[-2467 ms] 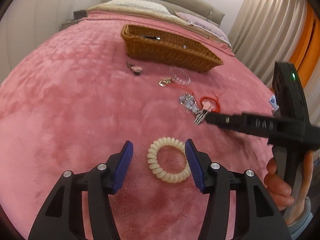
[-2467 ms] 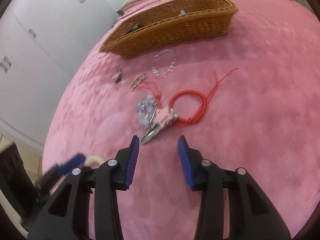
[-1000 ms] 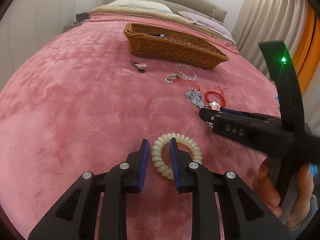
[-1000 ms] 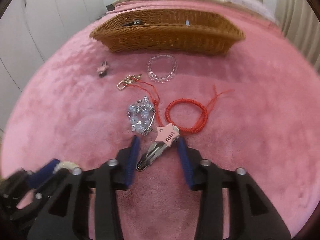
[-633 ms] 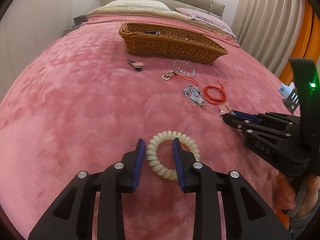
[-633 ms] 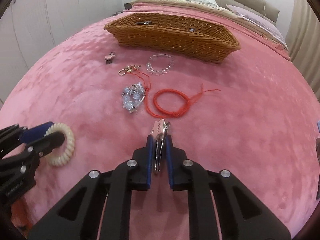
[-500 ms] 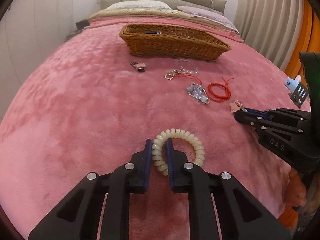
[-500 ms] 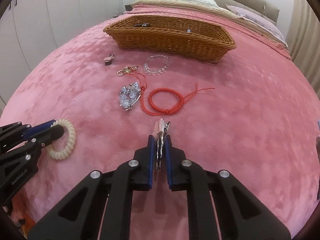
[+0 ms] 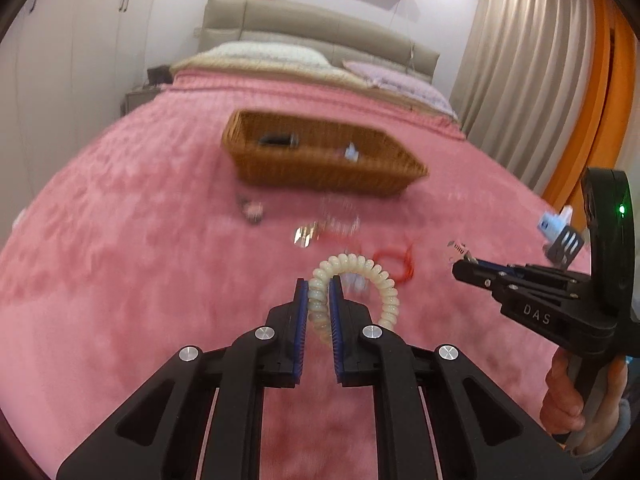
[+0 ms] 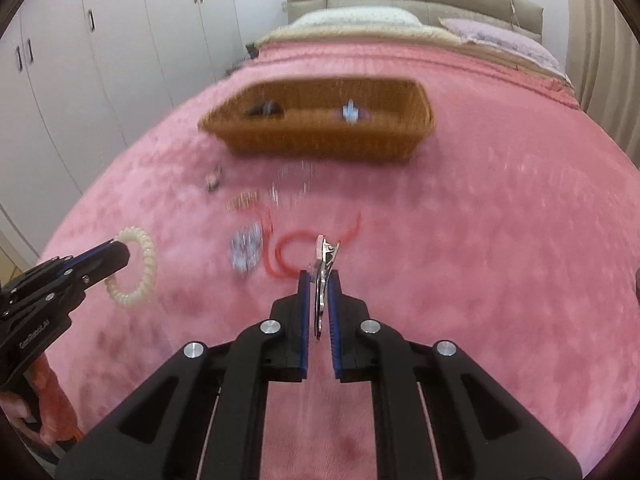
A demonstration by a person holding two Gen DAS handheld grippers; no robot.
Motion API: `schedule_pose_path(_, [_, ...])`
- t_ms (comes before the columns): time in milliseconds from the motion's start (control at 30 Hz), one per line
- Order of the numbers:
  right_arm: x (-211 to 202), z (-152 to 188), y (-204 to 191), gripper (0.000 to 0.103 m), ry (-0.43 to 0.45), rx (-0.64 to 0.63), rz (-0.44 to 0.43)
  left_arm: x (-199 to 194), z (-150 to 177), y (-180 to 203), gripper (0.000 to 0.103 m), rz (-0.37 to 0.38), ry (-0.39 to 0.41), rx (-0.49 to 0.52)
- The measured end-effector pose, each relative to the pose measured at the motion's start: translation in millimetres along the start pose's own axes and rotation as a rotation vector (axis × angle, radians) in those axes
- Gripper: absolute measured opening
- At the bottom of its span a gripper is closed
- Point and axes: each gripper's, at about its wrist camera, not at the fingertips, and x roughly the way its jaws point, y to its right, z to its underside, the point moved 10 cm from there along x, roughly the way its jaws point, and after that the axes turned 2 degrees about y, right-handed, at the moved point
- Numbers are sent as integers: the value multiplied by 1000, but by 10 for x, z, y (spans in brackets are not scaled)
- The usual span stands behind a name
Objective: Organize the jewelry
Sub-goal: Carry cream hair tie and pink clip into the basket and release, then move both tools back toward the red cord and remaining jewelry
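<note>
While your left gripper [image 9: 319,300] clenches the cream spiral hair tie [image 9: 384,284] and your right gripper [image 10: 319,288] pinches the metal hair clip [image 10: 322,268], both held above the pink blanket [image 10: 500,240], you're mid-carry; next, reach over the wicker basket [image 10: 320,136] and release inside.

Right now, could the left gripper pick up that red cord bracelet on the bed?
Probably not: the left gripper is shut on the spiral hair tie, so it has nothing free for the red cord bracelet lying ahead on the blanket.
</note>
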Motion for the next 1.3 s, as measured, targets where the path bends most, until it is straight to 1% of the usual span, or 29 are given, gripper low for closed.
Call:
schedule_pose_path(100, [-37,-309,13,7,43,-8,-6,43,-316,37,9,20,44,6])
schedule_pose_path(133, [-33,-461,21,7,65,-18,2,78,-462,57,9,21,64,14])
schedule_pose_path(200, [13,-691,43,7,94,-31,9,194,-750,90,9,9,94,36])
schedule_pose_path(267, [118,-900,83,7,106,-30,17,338,-984,123,9,9,107,45])
schedule_pose_path(333, [281,-1120,131,7,110,-23,12,505,-1187,151,9,13,111,47])
schedule_pose_path(433, [521,-1337,197,7,101,-21,7,805,-1430,156,9,15,109,46])
schedule_pose_path(467, [646,-1404,234,7,88,-24,14,896,-1480,138,9,9,111,53])
schedule_pose_path(500, [748,-1442,284,7,72,-25,31,1035,-1528,124,9,-16,108,70])
schedule_pose_path(533, [840,-1467,333,7,57,-22,43,1143,-1545,112,9,-29,101,82])
schedule_pose_path(600, [1088,-1536,412,7,15,7,19,1376,-1563,86,9,-40,74,90])
schedule_pose_path(667, [1271,-1575,487,7,-11,29,17,1547,-1548,48,9,-42,50,86])
schedule_pose_path(733, [1425,-1576,540,7,-42,43,12,1735,-1523,17,9,-37,21,72])
schedule_pose_path(800, [1540,-1549,587,7,-72,52,28,1870,-1494,-30,9,-45,5,68])
schedule_pose_path(1000, [1742,-1450,554,7,-118,52,7,2010,-1362,-53,9,-49,-28,84])
schedule_pose_path(1133, [1719,-1441,539,8,-128,76,-22,1983,-1361,-62,12,-41,-26,74])
schedule_pose_path(1200, [1671,-1464,544,8,-119,86,-29,1952,-1370,-63,20,-30,-23,74])
schedule_pose_path(1267, [1593,-1473,554,9,-113,88,-26,1843,-1391,-76,35,-11,-12,53])
schedule_pose_path(1300, [1551,-1474,552,9,-110,93,-33,1759,-1414,-84,39,6,0,36])
